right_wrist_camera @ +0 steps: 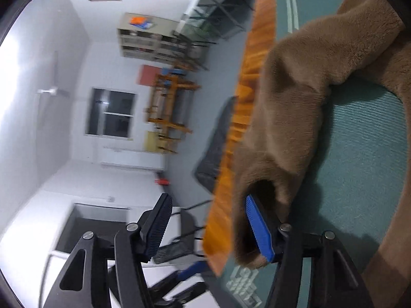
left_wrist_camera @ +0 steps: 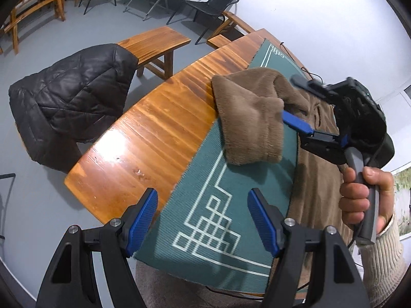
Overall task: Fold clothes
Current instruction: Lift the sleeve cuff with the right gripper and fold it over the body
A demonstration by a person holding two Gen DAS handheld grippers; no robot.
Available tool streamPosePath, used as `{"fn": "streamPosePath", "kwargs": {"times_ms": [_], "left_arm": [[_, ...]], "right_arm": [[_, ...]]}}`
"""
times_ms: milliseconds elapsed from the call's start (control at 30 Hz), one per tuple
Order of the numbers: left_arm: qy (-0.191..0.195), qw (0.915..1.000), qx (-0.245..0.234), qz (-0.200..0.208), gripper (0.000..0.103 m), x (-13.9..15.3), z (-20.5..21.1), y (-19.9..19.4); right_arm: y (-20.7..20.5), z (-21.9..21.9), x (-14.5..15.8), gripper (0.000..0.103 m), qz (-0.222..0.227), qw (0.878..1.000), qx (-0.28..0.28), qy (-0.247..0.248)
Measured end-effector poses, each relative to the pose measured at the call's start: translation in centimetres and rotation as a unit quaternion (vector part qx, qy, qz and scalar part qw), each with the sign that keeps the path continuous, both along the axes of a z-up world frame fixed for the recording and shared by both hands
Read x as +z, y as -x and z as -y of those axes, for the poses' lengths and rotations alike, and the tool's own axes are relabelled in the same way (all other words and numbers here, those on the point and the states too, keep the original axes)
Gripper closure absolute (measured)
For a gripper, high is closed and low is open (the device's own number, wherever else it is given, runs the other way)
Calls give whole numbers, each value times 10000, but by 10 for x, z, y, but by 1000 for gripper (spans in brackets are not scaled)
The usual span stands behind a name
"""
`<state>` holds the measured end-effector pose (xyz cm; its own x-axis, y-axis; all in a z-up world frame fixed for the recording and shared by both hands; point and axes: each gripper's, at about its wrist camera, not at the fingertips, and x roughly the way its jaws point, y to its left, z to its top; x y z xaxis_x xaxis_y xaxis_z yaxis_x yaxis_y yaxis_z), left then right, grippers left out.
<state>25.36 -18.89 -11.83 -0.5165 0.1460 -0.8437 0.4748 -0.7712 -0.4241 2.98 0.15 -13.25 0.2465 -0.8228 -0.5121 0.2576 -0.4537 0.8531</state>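
Brown fleece garment (left_wrist_camera: 259, 113) on green mat (left_wrist_camera: 226, 205), sleeve draped toward wooden table (left_wrist_camera: 143, 133) edge at left. Right gripper (right_wrist_camera: 208, 228) spread, one blue pad inside the sleeve cuff (right_wrist_camera: 259, 195), not pinching; probably for spreading the sleeve flat. Left gripper (left_wrist_camera: 203, 218) spread, empty, hovering above near mat corner, ready to grab.

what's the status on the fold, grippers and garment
Left gripper open, empty, over the green mat. Right gripper open, one finger inside the brown fleece sleeve. Nothing in the way on the mat.
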Motion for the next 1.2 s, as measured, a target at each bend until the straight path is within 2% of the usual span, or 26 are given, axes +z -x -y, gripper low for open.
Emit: {"fn": "streamPosePath", "kwargs": {"times_ms": [167,367,400,433,533,633,800,1000,1133,1200], "left_arm": [[-57,10000,-81,11,27,-3,5,8],[-73,9997,-245,10,27,-2,1,19],[-66,9996,-271,3,27,-1,-1,20],[-58,9995,-297,-3,27,0,-2,22],[-52,9994,-328,-20,27,2,-6,24],[-33,9994,-332,4,27,3,-10,25],[-2,9990,-442,13,27,7,-25,32],[106,9971,-737,-151,27,24,-57,47],[188,9954,-906,-229,26,36,-81,55],[233,9946,-983,-249,27,40,-94,58]], "right_arm": [[-6,9,-1,40,-296,9988,122,-380],[0,21,-21,40,-169,9984,180,-508],[2,23,-26,47,-139,9984,174,-523],[5,24,-29,64,-130,9983,176,-549],[11,24,-31,92,-260,9974,178,-642],[16,16,1,94,-787,9957,161,-463],[34,-17,84,95,-1699,9852,-197,144],[54,-100,182,95,-2495,9591,-1047,827],[61,-176,220,95,-2815,9397,-1691,957],[63,-217,229,95,-2914,9318,-1981,871]]}}
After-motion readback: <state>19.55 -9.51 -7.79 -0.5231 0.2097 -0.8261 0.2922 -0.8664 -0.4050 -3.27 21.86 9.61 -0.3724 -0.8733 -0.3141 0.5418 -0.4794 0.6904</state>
